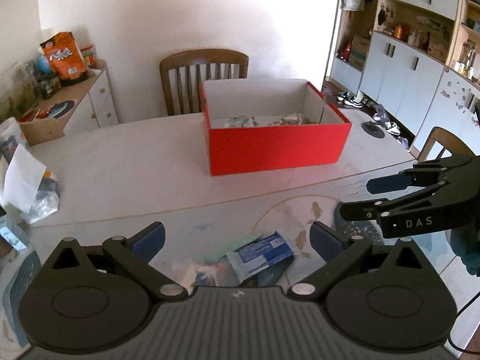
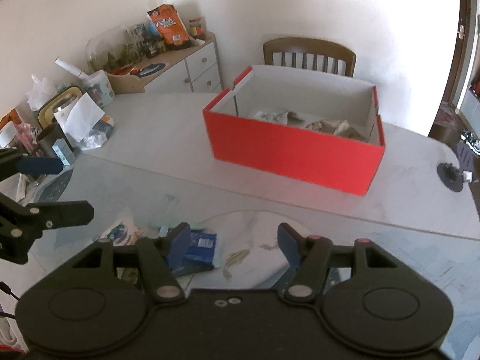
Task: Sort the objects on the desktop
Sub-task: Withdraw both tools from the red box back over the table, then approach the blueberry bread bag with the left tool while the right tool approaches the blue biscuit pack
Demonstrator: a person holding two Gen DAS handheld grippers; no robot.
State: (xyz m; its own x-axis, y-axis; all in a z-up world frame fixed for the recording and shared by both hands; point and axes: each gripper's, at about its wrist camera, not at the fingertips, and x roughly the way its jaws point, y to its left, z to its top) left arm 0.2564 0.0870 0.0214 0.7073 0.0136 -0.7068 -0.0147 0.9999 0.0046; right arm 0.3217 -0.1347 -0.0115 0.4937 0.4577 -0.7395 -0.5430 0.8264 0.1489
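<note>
A red open box (image 1: pixel 279 147) (image 2: pixel 300 159) stands on the white table and holds several crumpled wrappers (image 1: pixel 288 119). Nearer me lies a small pile: a blue packet (image 1: pixel 264 253) (image 2: pixel 201 244), a pale green packet (image 1: pixel 237 247) and a colourful packet (image 2: pixel 123 231). My left gripper (image 1: pixel 237 240) hangs open just above this pile with nothing between its fingers. My right gripper (image 2: pixel 234 241) is open too, beside the blue packet, its left finger (image 2: pixel 180 240) over the packet's edge. Each gripper shows in the other's view: the right (image 1: pixel 357 198), the left (image 2: pixel 72 187).
A wooden chair (image 1: pixel 204 69) stands behind the table. Cups, a paper sheet and bags crowd the table's left edge (image 2: pixel 81 120). A low cabinet (image 2: pixel 198 69) carries snack bags. A black round object (image 2: pixel 450 177) lies at the table's right edge. Shelving (image 1: pixel 414 54) fills the right wall.
</note>
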